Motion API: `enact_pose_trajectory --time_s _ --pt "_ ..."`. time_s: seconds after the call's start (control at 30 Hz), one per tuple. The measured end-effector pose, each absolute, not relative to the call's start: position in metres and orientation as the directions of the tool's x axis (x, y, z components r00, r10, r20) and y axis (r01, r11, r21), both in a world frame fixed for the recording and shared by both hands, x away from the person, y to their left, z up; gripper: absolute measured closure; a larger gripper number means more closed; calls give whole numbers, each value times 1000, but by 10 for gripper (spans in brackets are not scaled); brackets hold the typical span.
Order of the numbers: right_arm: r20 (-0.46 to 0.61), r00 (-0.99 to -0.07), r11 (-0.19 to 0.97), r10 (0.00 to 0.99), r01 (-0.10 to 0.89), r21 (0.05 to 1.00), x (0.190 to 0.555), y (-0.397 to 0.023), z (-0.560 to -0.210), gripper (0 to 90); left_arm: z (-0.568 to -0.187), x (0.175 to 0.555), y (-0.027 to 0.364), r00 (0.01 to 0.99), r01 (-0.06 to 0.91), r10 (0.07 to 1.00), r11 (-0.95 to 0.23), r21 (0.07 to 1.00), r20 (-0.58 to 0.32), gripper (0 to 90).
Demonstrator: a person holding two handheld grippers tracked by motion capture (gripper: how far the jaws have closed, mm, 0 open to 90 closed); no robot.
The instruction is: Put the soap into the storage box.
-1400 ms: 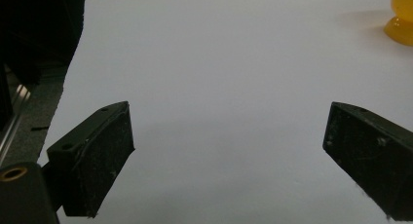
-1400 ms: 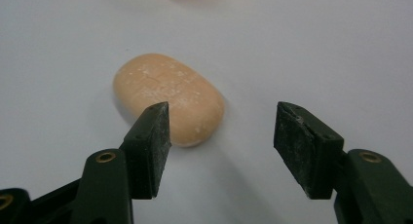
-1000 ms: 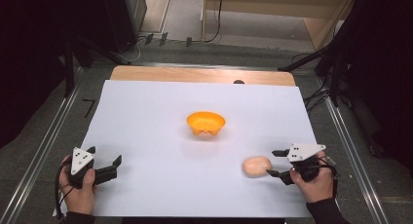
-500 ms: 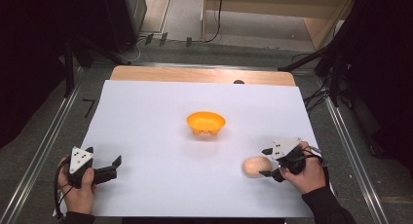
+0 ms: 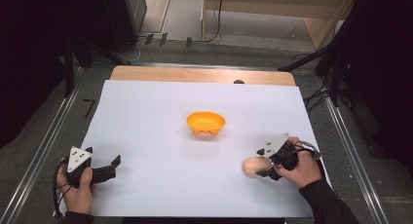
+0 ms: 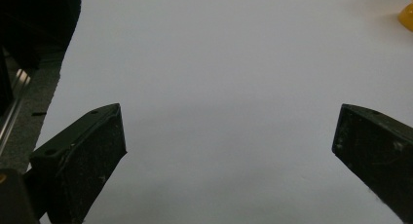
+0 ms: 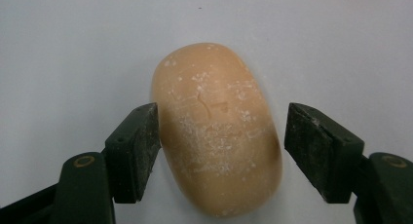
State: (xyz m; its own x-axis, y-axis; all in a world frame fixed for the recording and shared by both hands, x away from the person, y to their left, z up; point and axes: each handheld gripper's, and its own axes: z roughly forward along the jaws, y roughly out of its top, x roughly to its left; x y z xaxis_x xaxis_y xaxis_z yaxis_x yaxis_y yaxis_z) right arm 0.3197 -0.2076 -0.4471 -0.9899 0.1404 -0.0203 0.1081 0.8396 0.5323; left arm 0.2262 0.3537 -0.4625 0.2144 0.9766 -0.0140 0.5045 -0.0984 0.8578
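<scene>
We judge the bread roll light and squashy, so our right tongs, parted astride its middle without pressing, should pinch gently, while the left tongs gape empty.

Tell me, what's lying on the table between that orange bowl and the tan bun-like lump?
Nothing: in the high view, only bare white sheet separates the orange bowl from the tan lump.

The left gripper looks along its two black jaws, which rise at seven and four o'clock and stand wide apart with only bare white sheet between them. An orange bowl edge peeks in at two o'clock, and dark floor lies at nine o'clock.
</scene>
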Motion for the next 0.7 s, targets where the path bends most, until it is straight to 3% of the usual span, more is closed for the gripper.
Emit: enact_pose_trajectory --time_s 0.7 --pt "-13 -994 886 106 88 455 321 -198 -457 291 -463 228 355 214 515 976 -85 853 -32 0"
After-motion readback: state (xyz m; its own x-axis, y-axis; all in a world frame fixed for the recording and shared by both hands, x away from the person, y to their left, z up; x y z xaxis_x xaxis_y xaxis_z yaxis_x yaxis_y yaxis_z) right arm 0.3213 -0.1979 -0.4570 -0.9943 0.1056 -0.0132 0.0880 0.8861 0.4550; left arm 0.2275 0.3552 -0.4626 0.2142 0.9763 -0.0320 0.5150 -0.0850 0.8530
